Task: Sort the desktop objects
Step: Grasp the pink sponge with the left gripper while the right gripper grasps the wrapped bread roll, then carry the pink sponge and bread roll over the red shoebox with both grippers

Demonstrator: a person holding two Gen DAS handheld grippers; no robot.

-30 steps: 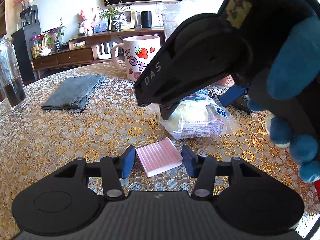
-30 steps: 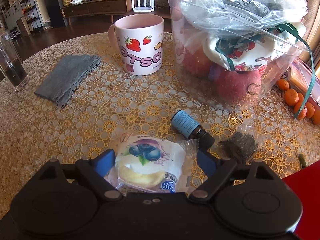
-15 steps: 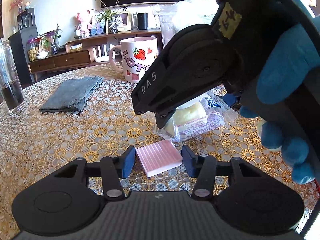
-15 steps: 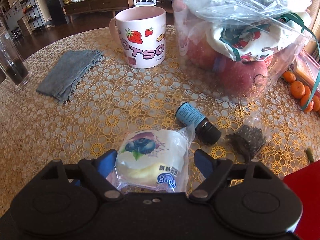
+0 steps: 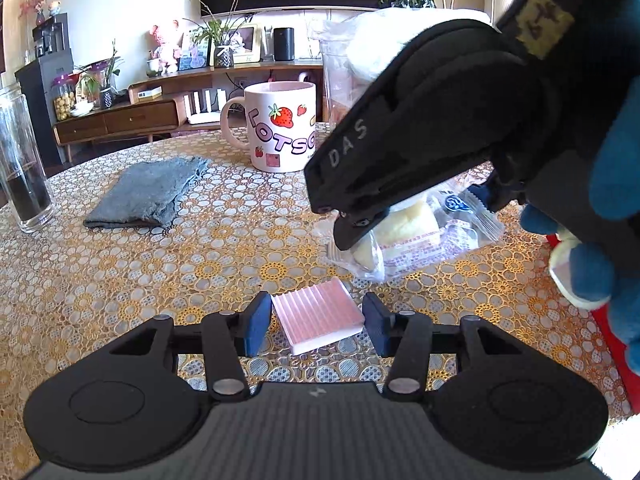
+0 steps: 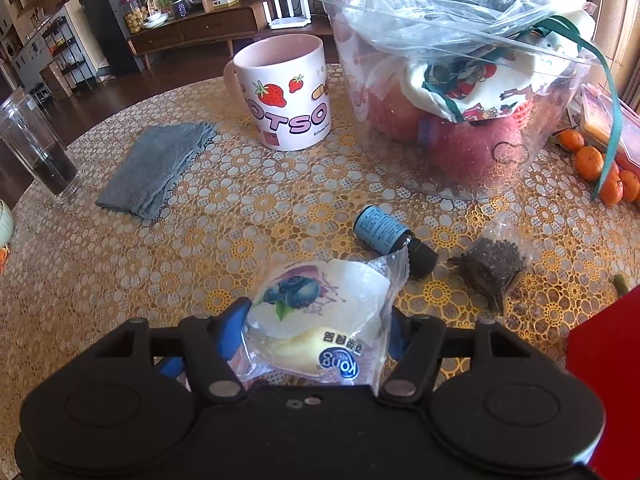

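Note:
My left gripper is shut on a pink ribbed block, its blue pads pressing on both sides just above the flowered tablecloth. Just beyond it, a clear-wrapped blueberry cake packet sits between the blue pads of my right gripper. Those jaws are closing and press into the wrapper. In the left wrist view the packet hangs tilted in the right gripper, held by a hand in a blue glove.
A pink strawberry mug and a clear bag of apples stand at the back. A grey cloth and a glass are at the left. A small blue-labelled bottle, a dark tea packet and tangerines lie to the right.
The right gripper's jaws have narrowed onto the cake packet, which has tipped up off the cloth. The left gripper and pink block have stayed put.

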